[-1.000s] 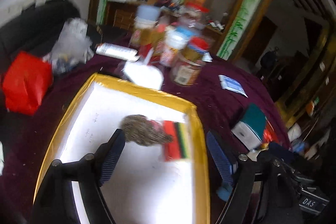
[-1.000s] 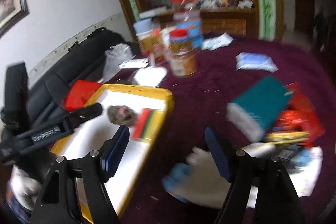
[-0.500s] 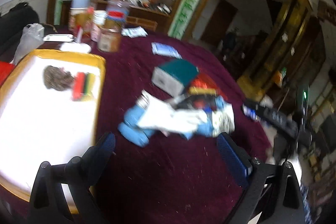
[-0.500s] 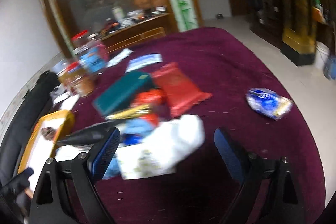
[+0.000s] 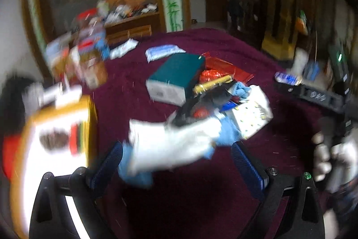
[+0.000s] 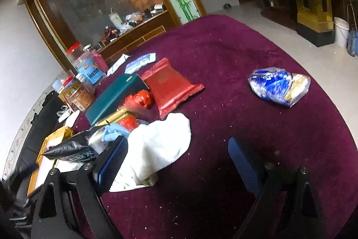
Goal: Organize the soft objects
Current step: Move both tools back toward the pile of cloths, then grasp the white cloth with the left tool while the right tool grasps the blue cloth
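Observation:
A white cloth (image 5: 172,147) lies on a blue cloth (image 5: 134,174) on the maroon table, in front of my left gripper (image 5: 176,162), which is open and empty. A yellow-rimmed white tray (image 5: 89,113) at the left holds a brown scrubber (image 5: 53,140) and a striped sponge (image 5: 75,140). In the right wrist view the white cloth (image 6: 161,145) lies by the left finger of my right gripper (image 6: 177,160), open and empty. The blue cloth (image 6: 113,132) shows behind it.
A teal box (image 6: 114,97), red packet (image 6: 172,86), red wrappers (image 6: 139,99), gold tin (image 6: 116,117) and black bag (image 6: 71,149) pile up behind the cloths. A blue snack bag (image 6: 279,86) lies at the right. Jars (image 6: 87,73) stand at the far left.
Both views have swung right from the tray toward the pile. My left gripper has come closer to the white and blue cloths. My right gripper has settled beside the white cloth.

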